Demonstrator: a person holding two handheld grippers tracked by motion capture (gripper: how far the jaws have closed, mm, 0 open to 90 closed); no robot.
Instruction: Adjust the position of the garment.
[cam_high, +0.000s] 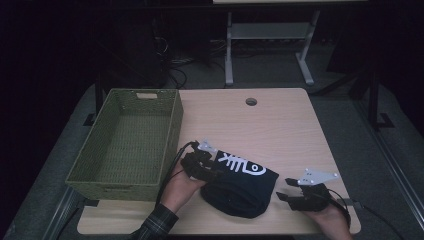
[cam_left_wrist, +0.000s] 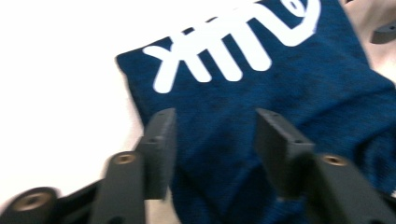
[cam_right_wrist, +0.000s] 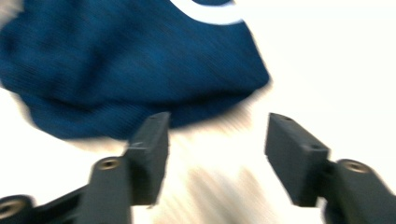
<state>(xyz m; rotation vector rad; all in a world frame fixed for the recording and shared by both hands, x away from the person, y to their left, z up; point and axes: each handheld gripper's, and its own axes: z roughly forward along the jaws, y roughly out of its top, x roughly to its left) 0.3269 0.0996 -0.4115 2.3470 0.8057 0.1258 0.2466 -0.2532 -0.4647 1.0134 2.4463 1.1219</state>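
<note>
The folded dark blue cloth with a white printed design lies on the desk, near the near edge, between the two grippers. In the high view the cloth reads almost black; in the gripper views it is blue.

Left gripper: positioned at the left end of the cloth, over its edge. In the left gripper view, the left gripper has its jaws spread, with the cloth lying beneath and between them; the pads do not press on it.

Right gripper: positioned just right of the cloth, at the near right part of the desk. In the right gripper view, the right gripper has its jaws spread over bare desk surface, the cloth edge just beyond the tips. This view is blurred.

A green woven basket stands at the left side of the desk, apart from the cloth.
</note>
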